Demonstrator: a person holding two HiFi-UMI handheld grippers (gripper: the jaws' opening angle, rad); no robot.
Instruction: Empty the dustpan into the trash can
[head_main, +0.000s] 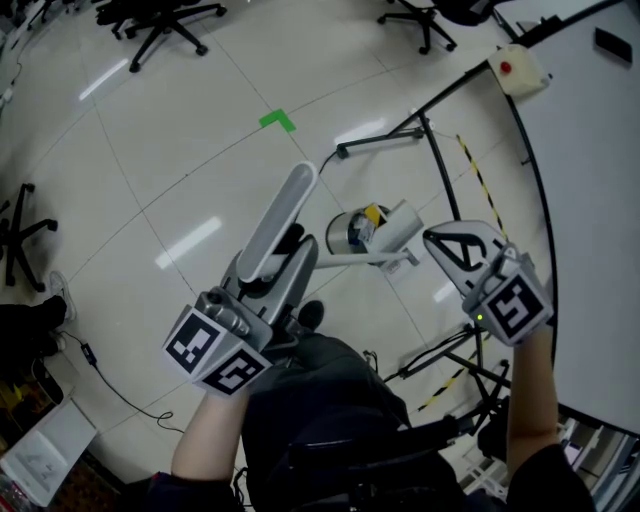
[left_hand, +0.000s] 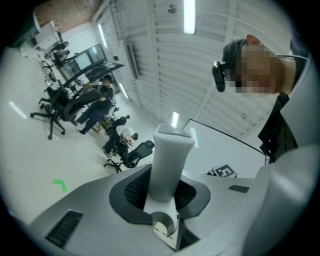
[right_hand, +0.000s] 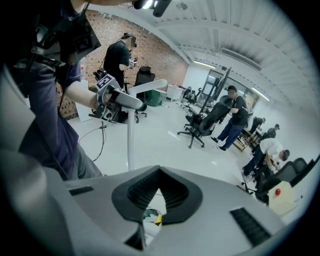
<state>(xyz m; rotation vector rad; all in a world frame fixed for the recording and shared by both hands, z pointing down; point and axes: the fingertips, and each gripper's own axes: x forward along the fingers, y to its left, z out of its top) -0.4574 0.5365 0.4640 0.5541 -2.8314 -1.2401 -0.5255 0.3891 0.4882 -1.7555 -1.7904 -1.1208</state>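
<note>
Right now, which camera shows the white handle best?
The left gripper view: the white handle fills the centre, clamped between the left gripper's jaws. The head view shows it from above, slanting out past that gripper. The right gripper view shows it small and distant, atop a thin pole.

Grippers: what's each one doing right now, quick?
Left gripper: closed on the dustpan handle.
Right gripper: fingers closed, nothing between them.

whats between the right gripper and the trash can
The white dustpan sits there, beside the trash can and close to the right gripper. The head view shows it.
</note>
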